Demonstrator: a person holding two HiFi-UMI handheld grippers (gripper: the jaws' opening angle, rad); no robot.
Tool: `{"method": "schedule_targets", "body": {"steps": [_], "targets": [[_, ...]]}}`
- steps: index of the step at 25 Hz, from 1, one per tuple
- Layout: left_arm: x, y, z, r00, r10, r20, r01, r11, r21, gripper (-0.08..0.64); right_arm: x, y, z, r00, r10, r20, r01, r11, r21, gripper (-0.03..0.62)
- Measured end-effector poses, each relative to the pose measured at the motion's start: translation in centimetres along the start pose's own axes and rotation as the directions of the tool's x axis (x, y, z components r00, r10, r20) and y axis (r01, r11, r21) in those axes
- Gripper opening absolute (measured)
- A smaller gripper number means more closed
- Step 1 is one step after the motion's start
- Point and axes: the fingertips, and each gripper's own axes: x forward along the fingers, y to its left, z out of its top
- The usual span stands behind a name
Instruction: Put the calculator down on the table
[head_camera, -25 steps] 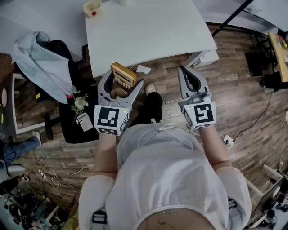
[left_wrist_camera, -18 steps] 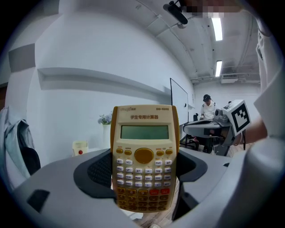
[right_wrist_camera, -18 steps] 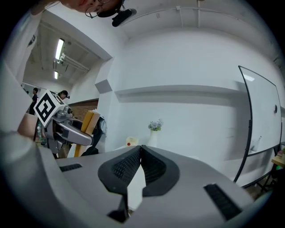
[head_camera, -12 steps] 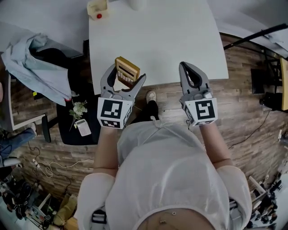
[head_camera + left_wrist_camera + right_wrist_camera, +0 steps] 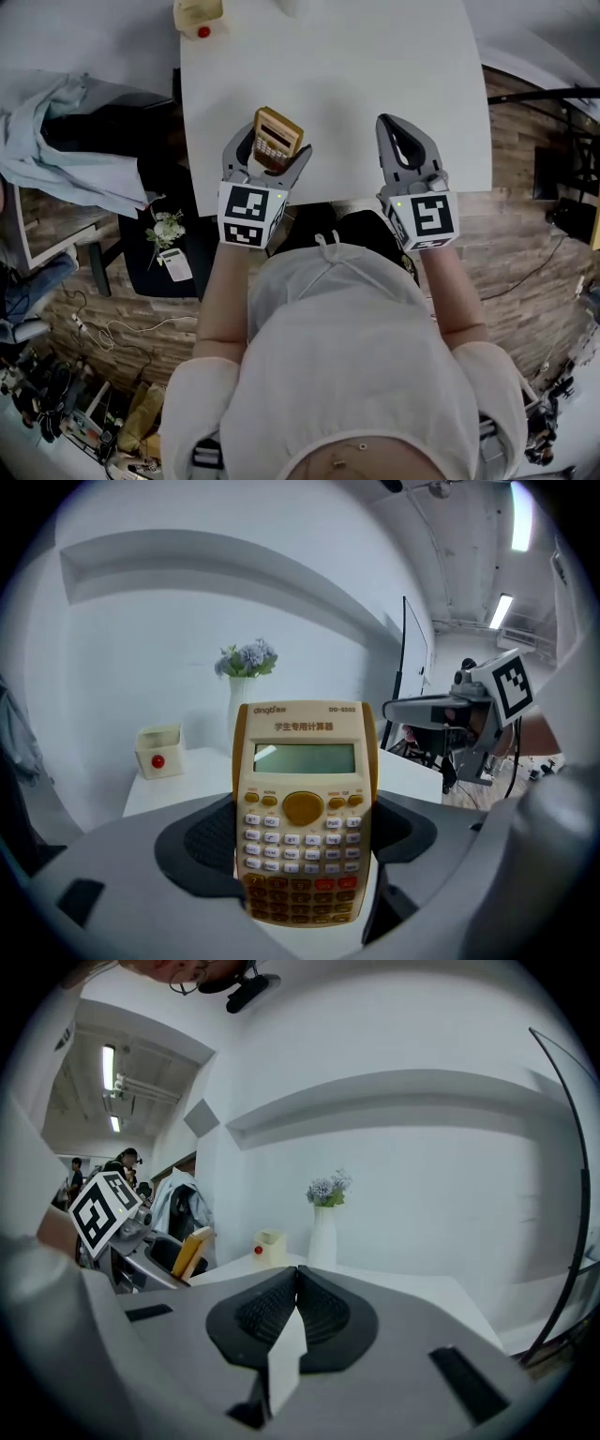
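The calculator [image 5: 305,822] is a tan one with a gray screen near its top, white keys in the middle, and darker orange and red keys at the bottom. It has a round gold button under the screen. It stands up tall in the middle of the left gripper view with its keys facing the camera. The left gripper [image 5: 269,155] is pinching it by its lower part, one jaw on each side. In the head view it sits a bit left of the middle, near the top, right over the near edge of the white table [image 5: 356,75]. It looks like it is up in the air and not lying on the table yet. To do this step well, I think the gripper should go a little more over the table, tip the calculator so its back faces down, and bring it low before the jaws let go. That way it will not drop or slide off the edge. The right gripper [image 5: 296,1277] is near the same edge, on the right side of the head view. Its jaws are pressed together with nothing in them. At the far upper left of the table there is a small box with a red dot [image 5: 198,16], well away from the calculator. A white vase with flowers [image 5: 246,700] stands far back too.
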Motion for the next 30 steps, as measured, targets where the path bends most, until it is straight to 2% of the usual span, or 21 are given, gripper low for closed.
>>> {"method": "schedule_targets", "body": {"steps": [6, 11, 18, 24, 30], "targets": [[4.4, 1.5, -2.0, 0.992, 0.024, -0.120, -0.020, 0.999, 0.033, 0.413, 2.7, -1.1, -1.5, 0.999, 0.026, -0.046, -0.025, 1.000, 0.018, 0.005], [8.0, 2.2, -3.4, 0.974, 0.026, -0.223, -0.023, 1.000, 0.013, 0.413, 5.1, -2.7, -2.6, 0.995, 0.063, -0.080, -0.061, 0.998, 0.028, 0.005], [12.4, 2.5, -5.0, 0.925, 0.040, -0.379, -0.037, 0.999, 0.017, 0.413, 7.8, -5.6, -4.0, 0.987, 0.109, -0.118, -0.103, 0.993, 0.053, 0.005], [15.0, 2.5, -5.7, 0.894, 0.054, -0.445, -0.063, 0.998, -0.007, 0.413, 9.6, -8.0, -4.6, 0.983, 0.136, -0.121, -0.128, 0.990, 0.066, 0.005], [16.4, 2.5, -6.6, 0.851, 0.094, -0.517, -0.069, 0.995, 0.068, 0.413, 10.6, -9.8, -4.7, 0.983, 0.135, -0.124, -0.127, 0.990, 0.069, 0.005]]}}
